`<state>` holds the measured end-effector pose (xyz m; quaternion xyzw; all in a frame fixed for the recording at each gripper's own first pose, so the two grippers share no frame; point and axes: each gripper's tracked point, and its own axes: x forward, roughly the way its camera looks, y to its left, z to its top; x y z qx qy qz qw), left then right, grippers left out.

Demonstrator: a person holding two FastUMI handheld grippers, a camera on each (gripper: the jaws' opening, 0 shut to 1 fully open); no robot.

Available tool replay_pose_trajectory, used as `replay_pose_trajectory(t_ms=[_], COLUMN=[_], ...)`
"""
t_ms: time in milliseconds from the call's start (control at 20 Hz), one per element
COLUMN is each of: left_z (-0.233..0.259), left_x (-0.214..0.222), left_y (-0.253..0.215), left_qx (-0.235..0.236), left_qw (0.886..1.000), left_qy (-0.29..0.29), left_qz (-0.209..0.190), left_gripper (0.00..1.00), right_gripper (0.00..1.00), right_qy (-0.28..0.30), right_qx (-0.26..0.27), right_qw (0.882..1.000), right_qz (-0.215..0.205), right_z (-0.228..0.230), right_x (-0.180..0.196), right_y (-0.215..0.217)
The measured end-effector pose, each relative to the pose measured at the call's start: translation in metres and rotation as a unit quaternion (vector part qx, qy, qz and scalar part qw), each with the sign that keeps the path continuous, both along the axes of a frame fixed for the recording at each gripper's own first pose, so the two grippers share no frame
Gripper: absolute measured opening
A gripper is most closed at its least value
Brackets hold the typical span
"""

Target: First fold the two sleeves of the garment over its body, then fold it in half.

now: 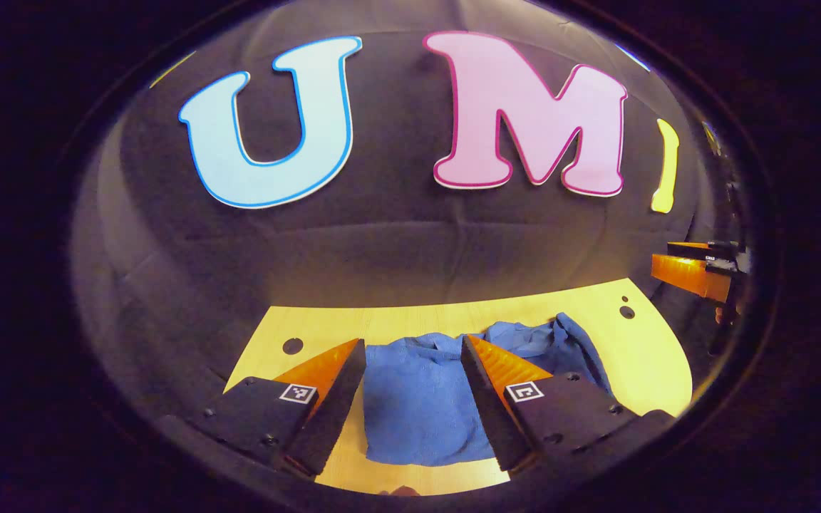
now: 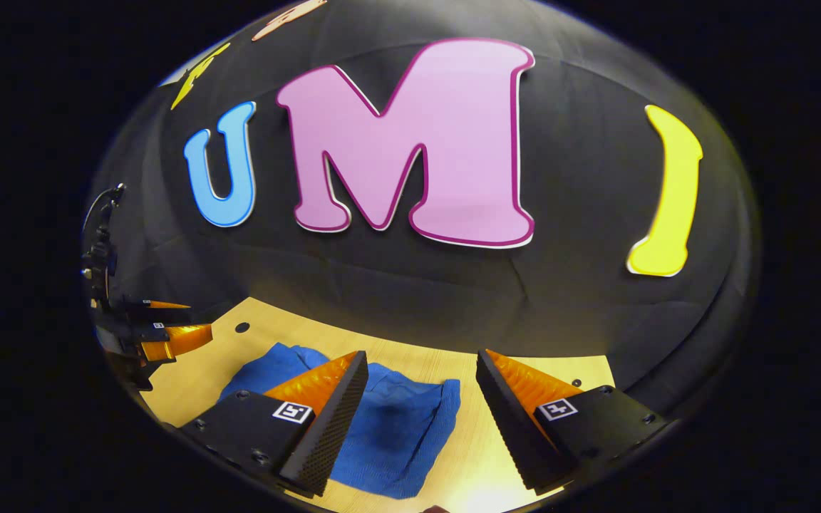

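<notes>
The left gripper (image 1: 412,356) hangs with its 2 fingers spread apart and gripping nothing, and the right gripper (image 2: 421,370) is likewise held wide open, its 2 fingers empty.

1. Your garment (image 1: 417,406) is plain bright blue, with no print visible.
2. Your table (image 1: 646,356) is pale yellow wood with a faint grain and a few dark round holes.
3. Your left gripper (image 1: 412,356) has orange ribbed fingers, black textured pads and black bases, each bearing a small black-and-white square marker.
4. Your right gripper (image 2: 421,370) carries the same orange, black and marker pattern.
</notes>
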<state>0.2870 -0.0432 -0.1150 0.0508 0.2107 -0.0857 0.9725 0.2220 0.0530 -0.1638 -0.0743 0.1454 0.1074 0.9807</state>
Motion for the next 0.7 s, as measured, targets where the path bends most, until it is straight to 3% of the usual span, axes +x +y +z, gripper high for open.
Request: replay_pose_trajectory(t_ms=[250,500,700], left_z=[0.033,0.051,0.079], left_x=[-0.098,-0.201,-0.271], left_y=[-0.007,-0.002,0.001], left_qx=[-0.033,-0.048,-0.076], left_qw=[0.996,0.989,0.978], left_qy=[-0.08,-0.14,-0.193], left_qz=[-0.002,0.004,0.008], left_gripper=[0.79,0.78,0.77], right_gripper=[0.98,0.99,0.96], right_qy=[-0.085,-0.182,-0.213], right_qx=[-0.016,-0.019,-0.004], right_qw=[0.996,0.983,0.977], right_qz=[0.002,0.006,0.006], right_z=[0.025,0.066,0.081], right_x=[-0.101,-0.222,-0.308], right_y=[0.011,0.034,0.046])
